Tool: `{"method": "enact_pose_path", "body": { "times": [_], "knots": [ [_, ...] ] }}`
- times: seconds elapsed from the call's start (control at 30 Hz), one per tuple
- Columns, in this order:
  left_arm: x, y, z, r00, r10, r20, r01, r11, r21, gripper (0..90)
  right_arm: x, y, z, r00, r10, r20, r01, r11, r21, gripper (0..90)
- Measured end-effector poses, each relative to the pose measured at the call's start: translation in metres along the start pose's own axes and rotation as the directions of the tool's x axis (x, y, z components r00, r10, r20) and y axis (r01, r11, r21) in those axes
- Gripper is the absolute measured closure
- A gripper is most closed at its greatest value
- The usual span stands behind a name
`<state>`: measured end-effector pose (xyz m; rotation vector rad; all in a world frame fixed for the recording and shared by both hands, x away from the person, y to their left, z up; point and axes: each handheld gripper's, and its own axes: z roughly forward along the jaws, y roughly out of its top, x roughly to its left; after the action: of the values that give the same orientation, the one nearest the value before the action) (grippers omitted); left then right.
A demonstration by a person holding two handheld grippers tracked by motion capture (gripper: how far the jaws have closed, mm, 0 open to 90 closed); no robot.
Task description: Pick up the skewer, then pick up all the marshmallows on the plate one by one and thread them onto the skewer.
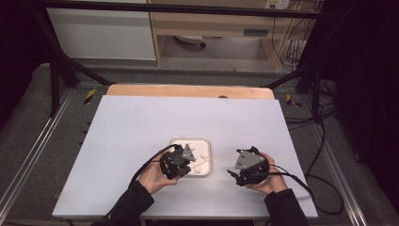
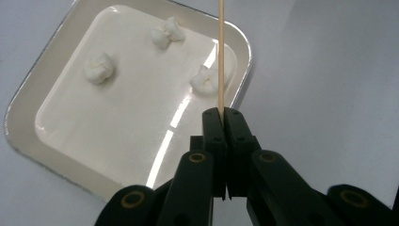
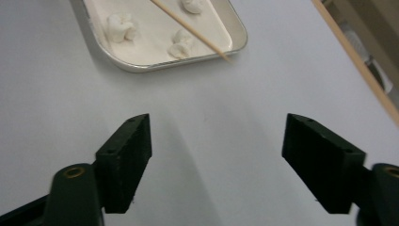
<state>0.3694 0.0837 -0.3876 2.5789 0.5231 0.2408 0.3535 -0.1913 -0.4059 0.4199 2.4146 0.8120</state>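
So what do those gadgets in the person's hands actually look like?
Both are black, boxy tools. The left gripper and right gripper each carry a grey three-cornered plate on top and trail a black cable. Their flat black jaws hang on arms with brass-coloured pivots. The person wears dark sleeves.

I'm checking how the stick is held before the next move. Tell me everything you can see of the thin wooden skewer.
The thin wooden skewer is a pale, straight, slender stick, wood by its look. The left tongs are shut on one end, with the rest jutting straight out from them. It reaches over the white square tray and past its rim. Its free tip hangs over the white tabletop, touching nothing. It passes by one of three white puffy lumps; contact is unclear.
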Motion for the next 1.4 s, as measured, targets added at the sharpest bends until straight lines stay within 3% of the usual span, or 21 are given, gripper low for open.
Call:
{"method": "enact_pose_path", "body": {
  "times": [0.1, 0.17, 0.33, 0.43, 0.53, 0.63, 0.77, 1.03, 1.1, 1.23, 1.4],
  "knots": [
    [0.004, -0.009, -0.006, 0.9996, -0.027, -0.009, 0.027, 0.999, -0.035, 89.0, -0.004, -0.006, 0.001, 0.9954, 0.096, 0.0, -0.096, 0.9953, 0.009, 15.5],
    [0.006, -0.016, -0.01, 0.9986, -0.051, -0.016, 0.049, 0.9968, -0.063, 88.9, -0.006, -0.009, 0.001, 0.9871, 0.16, -0.011, -0.16, 0.9872, 0.005, 12.9],
    [0.014, -0.035, -0.019, 0.991, -0.13, -0.032, 0.124, 0.9827, -0.138, 88.9, -0.009, -0.015, 0.001, 0.9538, 0.298, -0.037, -0.299, 0.9544, -0.006, 5.4],
    [0.017, -0.049, -0.024, 0.9845, -0.171, -0.041, 0.161, 0.9702, -0.182, 88.9, -0.01, -0.016, 0.001, 0.9329, 0.356, -0.054, -0.357, 0.9338, -0.017, 3.0],
    [0.018, -0.062, -0.028, 0.9761, -0.212, -0.049, 0.195, 0.9538, -0.228, 88.8, -0.011, -0.015, 0.002, 0.9176, 0.391, -0.07, -0.394, 0.9189, -0.024, 2.0],
    [0.019, -0.075, -0.032, 0.9681, -0.244, -0.059, 0.22, 0.9392, -0.263, 88.8, -0.012, -0.013, 0.003, 0.8939, 0.439, -0.093, -0.443, 0.8954, -0.04, 1.4],
    [0.019, -0.091, -0.037, 0.9576, -0.278, -0.076, 0.243, 0.9206, -0.306, 88.8, -0.014, -0.01, 0.005, 0.8748, 0.475, -0.094, -0.481, 0.8752, -0.05, 0.9],
    [0.021, -0.116, -0.045, 0.939, -0.335, -0.079, 0.283, 0.8827, -0.375, 88.8, -0.013, 0.007, 0.012, 0.8639, 0.491, -0.113, -0.5, 0.8633, -0.071, 0.8],
    [0.02, -0.122, -0.046, 0.9346, -0.346, -0.081, 0.29, 0.8744, -0.389, 88.9, -0.012, 0.013, 0.016, 0.8647, 0.49, -0.11, -0.499, 0.8637, -0.072, 0.8],
    [0.02, -0.13, -0.048, 0.9285, -0.364, -0.075, 0.305, 0.8613, -0.407, 88.8, -0.012, 0.026, 0.025, 0.868, 0.483, -0.115, -0.493, 0.8664, -0.08, 0.9],
    [0.021, -0.139, -0.05, 0.9245, -0.375, -0.069, 0.314, 0.8515, -0.42, 88.8, -0.01, 0.042, 0.039, 0.8695, 0.477, -0.126, -0.489, 0.8686, -0.082, 1.7]
  ]
}}
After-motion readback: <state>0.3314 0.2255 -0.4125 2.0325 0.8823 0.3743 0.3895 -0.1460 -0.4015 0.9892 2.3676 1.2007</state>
